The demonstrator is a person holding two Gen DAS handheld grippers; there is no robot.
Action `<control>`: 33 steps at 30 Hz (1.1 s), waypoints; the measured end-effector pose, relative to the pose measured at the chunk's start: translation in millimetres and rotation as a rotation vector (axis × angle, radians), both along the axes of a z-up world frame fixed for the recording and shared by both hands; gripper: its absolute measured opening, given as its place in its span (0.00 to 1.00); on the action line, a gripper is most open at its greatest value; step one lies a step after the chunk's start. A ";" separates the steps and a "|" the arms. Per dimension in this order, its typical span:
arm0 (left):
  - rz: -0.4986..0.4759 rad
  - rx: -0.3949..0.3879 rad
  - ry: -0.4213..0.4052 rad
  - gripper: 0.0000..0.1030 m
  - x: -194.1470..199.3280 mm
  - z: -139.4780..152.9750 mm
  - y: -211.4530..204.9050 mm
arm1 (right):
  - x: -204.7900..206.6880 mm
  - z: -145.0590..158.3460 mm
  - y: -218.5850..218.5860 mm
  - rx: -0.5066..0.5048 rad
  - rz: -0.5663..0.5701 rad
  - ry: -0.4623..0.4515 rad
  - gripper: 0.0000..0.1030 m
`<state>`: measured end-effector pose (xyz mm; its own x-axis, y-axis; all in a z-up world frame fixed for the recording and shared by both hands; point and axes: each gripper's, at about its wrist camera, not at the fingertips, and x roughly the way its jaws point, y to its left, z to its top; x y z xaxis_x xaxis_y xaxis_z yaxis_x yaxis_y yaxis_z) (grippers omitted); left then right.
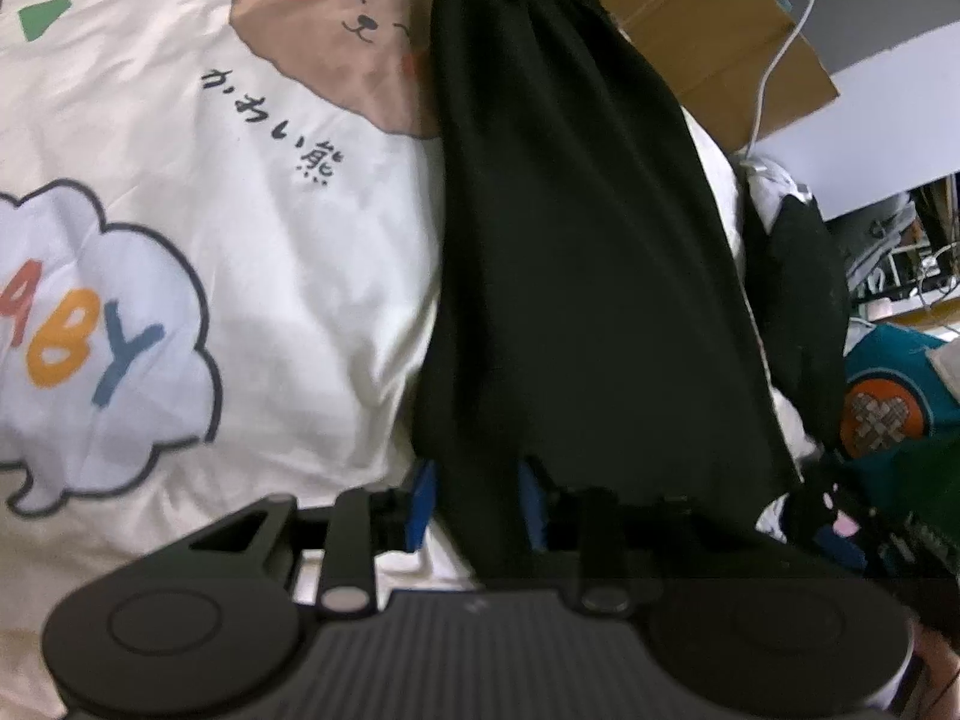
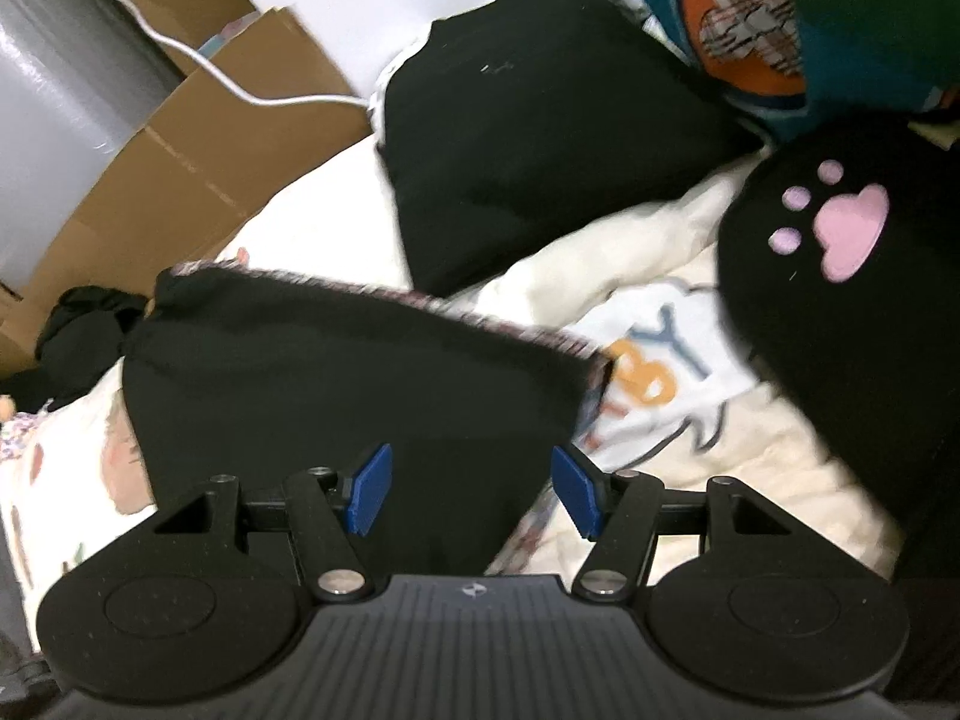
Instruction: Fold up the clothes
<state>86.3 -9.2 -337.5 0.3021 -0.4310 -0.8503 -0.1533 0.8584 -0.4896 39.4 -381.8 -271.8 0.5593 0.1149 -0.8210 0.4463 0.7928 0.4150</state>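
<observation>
A: Where was the garment?

B: The black garment (image 1: pixel 576 252) lay as a long strip down the centre of the left wrist view, on the cream printed bedcover (image 1: pixel 252 276). In the right wrist view it filled the lower left, with its patterned hem (image 2: pixel 420 306) running across the middle.

A: And the left claw (image 1: pixel 480 504)?

B: A fold of black cloth hung between its blue pads (image 1: pixel 423 507), which stood a little apart. They did not look pressed on the cloth, so I judged the hold let go.

A: The right claw (image 2: pixel 468 495)?

B: Apart, its pads (image 2: pixel 369 495) clear on both sides, with the black cloth lying under and beyond them, nothing pinched.

A: Which step, then?

B: Probably the end of one fold, the cloth laid lengthwise. A folded black piece (image 2: pixel 528 144) already sat at the upper centre, near a teal garment (image 2: pixel 750 30).

A: Next?

B: Likely both claws taking an end and bringing it over to halve the strip, keeping the edges square.
</observation>
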 end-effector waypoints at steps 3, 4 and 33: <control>-0.004 0.006 0.030 0.32 -6.0 -1.7 -1.3 | 4.7 -7.6 -15.4 0.005 -0.006 0.013 0.62; -0.006 0.006 0.034 0.32 -4.1 -0.6 -0.1 | 7.4 -9.9 -19.2 0.001 -0.006 0.018 0.62; -0.230 -0.014 0.164 0.04 -23.5 -41.5 -92.4 | 53.6 -56.1 -46.5 -0.048 0.073 0.126 0.10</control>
<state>62.9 -101.5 -378.9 0.0536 -0.4845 -0.8732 -0.0334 0.8731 -0.4865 92.9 -428.3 -327.9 0.4428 0.1107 -0.8898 0.4329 0.8426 0.3203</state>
